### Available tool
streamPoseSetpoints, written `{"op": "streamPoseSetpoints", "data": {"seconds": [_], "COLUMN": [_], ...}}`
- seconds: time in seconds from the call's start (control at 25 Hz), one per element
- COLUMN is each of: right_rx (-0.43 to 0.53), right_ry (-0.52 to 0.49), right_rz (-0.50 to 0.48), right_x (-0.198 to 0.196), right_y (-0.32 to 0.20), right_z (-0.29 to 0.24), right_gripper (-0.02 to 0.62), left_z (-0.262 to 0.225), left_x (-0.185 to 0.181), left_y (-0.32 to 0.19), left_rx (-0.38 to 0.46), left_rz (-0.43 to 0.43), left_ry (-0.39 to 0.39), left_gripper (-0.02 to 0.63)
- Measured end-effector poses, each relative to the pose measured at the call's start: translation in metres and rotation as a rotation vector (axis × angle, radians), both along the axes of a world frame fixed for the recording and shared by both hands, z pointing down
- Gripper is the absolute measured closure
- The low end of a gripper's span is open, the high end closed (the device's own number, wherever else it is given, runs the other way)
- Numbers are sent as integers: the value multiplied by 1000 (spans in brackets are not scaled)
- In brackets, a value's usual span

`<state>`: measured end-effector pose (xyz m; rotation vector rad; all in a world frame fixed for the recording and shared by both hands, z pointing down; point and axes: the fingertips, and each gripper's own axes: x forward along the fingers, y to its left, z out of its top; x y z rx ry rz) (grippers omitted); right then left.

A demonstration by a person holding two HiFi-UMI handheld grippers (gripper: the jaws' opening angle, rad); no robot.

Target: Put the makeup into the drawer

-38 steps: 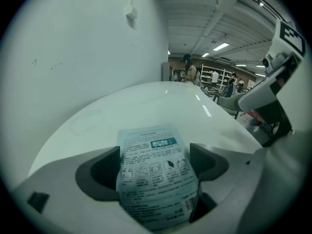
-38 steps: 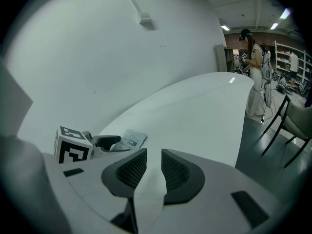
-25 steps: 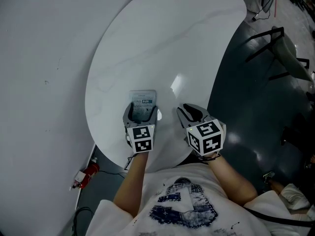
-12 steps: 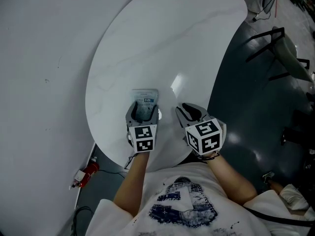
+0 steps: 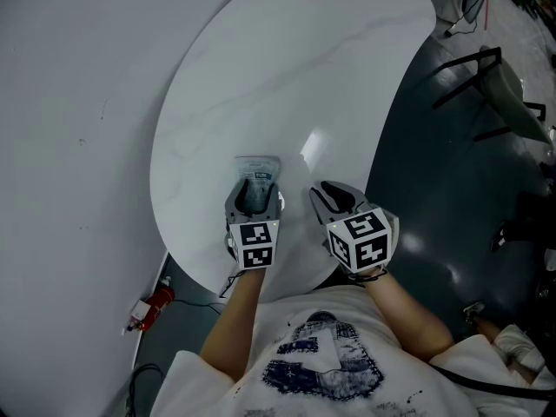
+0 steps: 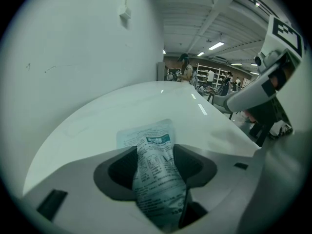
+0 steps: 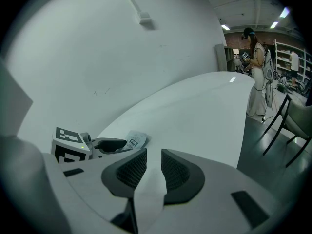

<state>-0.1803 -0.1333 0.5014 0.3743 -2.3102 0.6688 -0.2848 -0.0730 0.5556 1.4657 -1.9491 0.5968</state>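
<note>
Left gripper [image 6: 155, 155]: jaws just closed in, pinching the pale printed plastic makeup sachet [image 6: 147, 136] between them; firm up before you lift.
Right gripper [image 7: 148, 165]: slightly ajar, empty.

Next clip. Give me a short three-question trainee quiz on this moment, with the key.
1. Which gripper has the sachet between its jaws?
2. True or false: a drawer is in view.
3. Fill in: the sachet lies on the white ____.

Key
1. The left gripper. Its jaws have just been closing and now pinch the sachet. The right gripper holds nothing.
2. False.
3. table.
</note>
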Motion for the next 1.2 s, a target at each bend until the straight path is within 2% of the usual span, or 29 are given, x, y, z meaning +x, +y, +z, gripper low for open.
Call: {"op": "streamPoseSetpoints", "data": {"seconds": [0.4, 0.64, 1.2], "right_rx": [8, 14, 45], "right_ry": [2, 1, -4], "right_rz": [9, 16, 107], "right_x": [4, 9, 29], "right_y": [0, 6, 34], "right_z": [-3, -7, -23], "right_gripper": [486, 486, 486], "left_z": [-4, -4, -24], "left_x": [1, 5, 16], "left_y": [3, 11, 26], "left_rx": [12, 10, 59], "left_rz": [3, 6, 98], "left_ry": [-29, -18, -34], "left_gripper": [383, 416, 452]}}
